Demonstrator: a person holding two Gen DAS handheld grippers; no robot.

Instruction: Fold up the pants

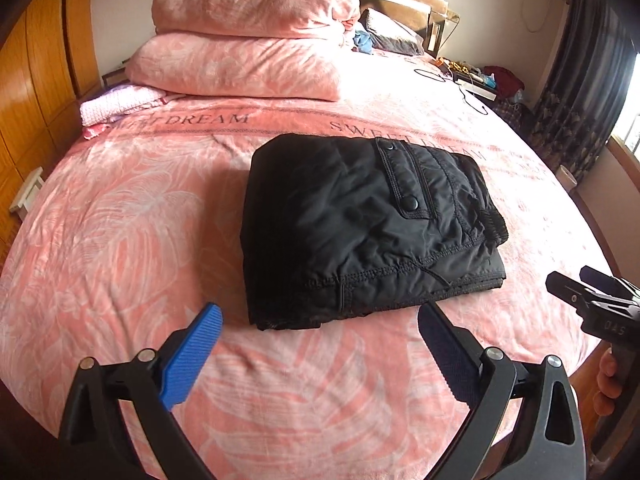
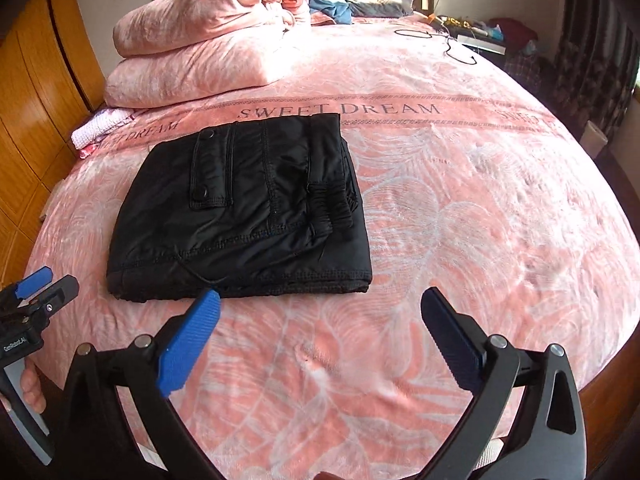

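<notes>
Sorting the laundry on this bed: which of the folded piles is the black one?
The folded pants, lying alone mid-bed just beyond the open tongs. The other piles, the stacked pink blankets and a small pinkish-white cloth, sit farther back towards the headboard.

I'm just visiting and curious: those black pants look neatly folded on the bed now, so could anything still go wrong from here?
Possibly two things. A loose thread or cord hangs at the front edge of the black pants, near the right claw; a pad might snag it and tug the fold. Also, the stack is puffy and sits on a soft pink bedspread, so the layers could spring open. Both claws, the left claw too, are open and empty.
</notes>
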